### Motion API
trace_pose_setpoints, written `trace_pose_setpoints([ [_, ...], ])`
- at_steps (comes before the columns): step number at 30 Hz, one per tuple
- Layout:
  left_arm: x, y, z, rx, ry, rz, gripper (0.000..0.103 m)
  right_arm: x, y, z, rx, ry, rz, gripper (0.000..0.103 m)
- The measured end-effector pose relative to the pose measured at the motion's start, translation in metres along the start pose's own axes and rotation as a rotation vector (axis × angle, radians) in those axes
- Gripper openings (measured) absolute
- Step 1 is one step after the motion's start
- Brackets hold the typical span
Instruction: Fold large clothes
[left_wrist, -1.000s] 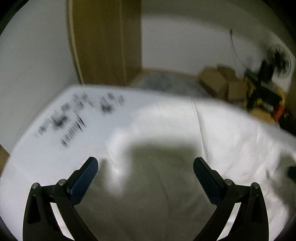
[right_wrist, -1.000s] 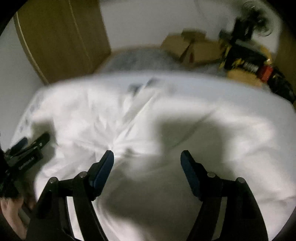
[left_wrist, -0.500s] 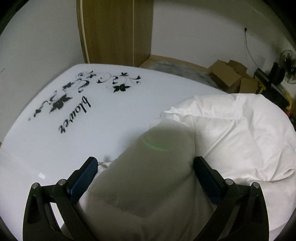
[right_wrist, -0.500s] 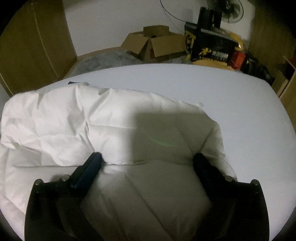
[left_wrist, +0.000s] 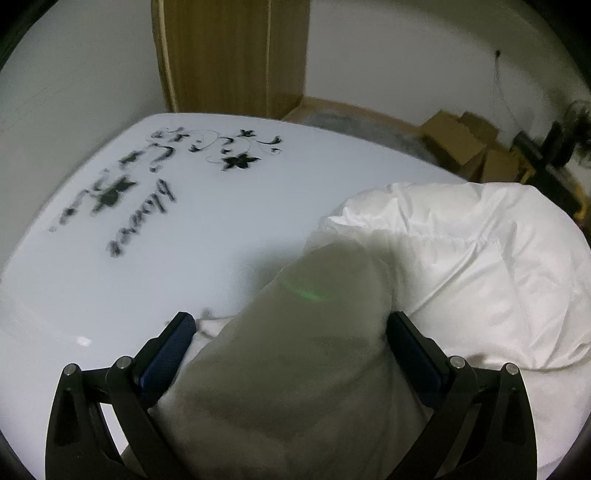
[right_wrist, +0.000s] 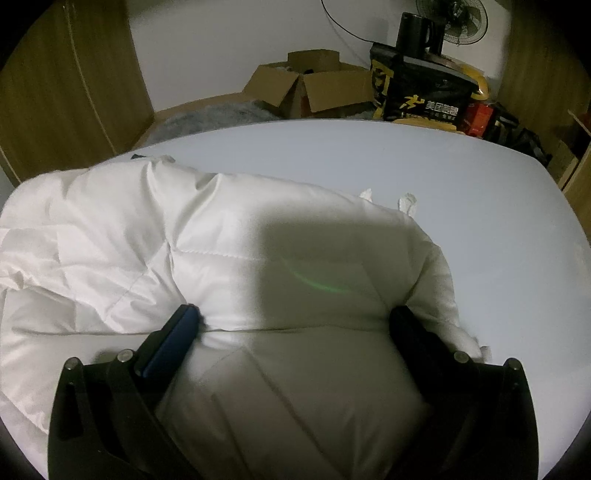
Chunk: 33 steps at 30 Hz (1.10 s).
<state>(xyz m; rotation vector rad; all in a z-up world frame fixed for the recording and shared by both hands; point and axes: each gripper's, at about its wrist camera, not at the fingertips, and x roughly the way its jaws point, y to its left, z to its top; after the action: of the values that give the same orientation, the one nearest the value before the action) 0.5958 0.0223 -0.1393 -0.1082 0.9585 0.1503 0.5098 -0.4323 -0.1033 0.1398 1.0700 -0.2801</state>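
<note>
A large white quilted garment (left_wrist: 461, 258) lies bunched on a pale blue bed sheet (left_wrist: 184, 258). In the left wrist view my left gripper (left_wrist: 291, 332) is open, with a thick puffy fold of the garment bulging between its fingers. In the right wrist view the same garment (right_wrist: 147, 236) spreads to the left, and my right gripper (right_wrist: 295, 325) is open with its fingers pressed down on either side of a padded fold. Both fingers' tips sink into the fabric.
The sheet carries a black floral print with lettering (left_wrist: 147, 195) at the far left. Beyond the bed stand a wooden wardrobe (left_wrist: 229, 55), cardboard boxes (right_wrist: 306, 88), a black and yellow bag (right_wrist: 424, 92) and a fan (right_wrist: 454, 18).
Both grippers swung down onto the garment over the last second. Since half a second ago they have held nearly still, open over the folds.
</note>
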Motion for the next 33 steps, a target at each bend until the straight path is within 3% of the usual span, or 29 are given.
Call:
trace_pose_setpoints([
  [2, -0.030, -0.009, 0.002, -0.038, -0.054, -0.055, 0.103, -0.022, 0.007, 0.009, 0.043, -0.005, -0.044, 0.089],
  [3, -0.049, -0.023, 0.003, -0.017, -0.103, -0.067, 0.103, -0.044, 0.015, 0.014, 0.069, -0.066, 0.013, 0.084],
  [4, -0.060, -0.036, 0.003, 0.012, -0.128, -0.057, 0.103, -0.062, 0.028, 0.019, 0.074, -0.129, 0.074, 0.085],
  [6, -0.069, -0.071, -0.001, 0.095, -0.159, -0.050, 0.103, -0.079, 0.058, 0.028, 0.034, -0.194, 0.098, 0.089],
  [9, -0.049, -0.094, -0.013, 0.152, -0.132, 0.050, 0.103, -0.060, 0.111, 0.035, -0.087, -0.153, 0.068, 0.088],
  [12, -0.025, -0.090, -0.022, 0.126, -0.097, 0.047, 0.103, -0.023, 0.127, 0.025, -0.103, -0.089, 0.072, 0.065],
  [14, -0.022, -0.090, -0.022, 0.122, -0.108, 0.048, 0.103, -0.010, 0.123, 0.017, -0.067, -0.094, 0.080, 0.066],
  [19, -0.022, -0.095, -0.032, 0.147, -0.136, 0.088, 0.103, -0.001, 0.134, 0.012, -0.115, -0.099, 0.016, 0.067],
  [23, -0.018, -0.098, -0.032, 0.168, -0.119, 0.094, 0.103, 0.002, 0.134, 0.014, -0.125, -0.096, -0.007, 0.068],
  [26, -0.035, -0.076, -0.029, 0.185, -0.063, -0.005, 0.103, -0.017, 0.128, 0.010, -0.146, -0.047, 0.023, 0.068],
  [28, -0.068, -0.040, -0.029, 0.131, -0.141, -0.075, 0.103, -0.048, 0.102, 0.002, -0.078, -0.067, 0.103, 0.069],
  [31, -0.082, -0.004, -0.031, 0.162, -0.237, 0.024, 0.103, -0.077, 0.058, -0.011, -0.073, -0.129, 0.033, 0.080],
  [33, -0.064, 0.020, -0.028, 0.143, -0.191, 0.063, 0.103, -0.067, 0.031, -0.012, -0.105, -0.136, -0.079, 0.080],
])
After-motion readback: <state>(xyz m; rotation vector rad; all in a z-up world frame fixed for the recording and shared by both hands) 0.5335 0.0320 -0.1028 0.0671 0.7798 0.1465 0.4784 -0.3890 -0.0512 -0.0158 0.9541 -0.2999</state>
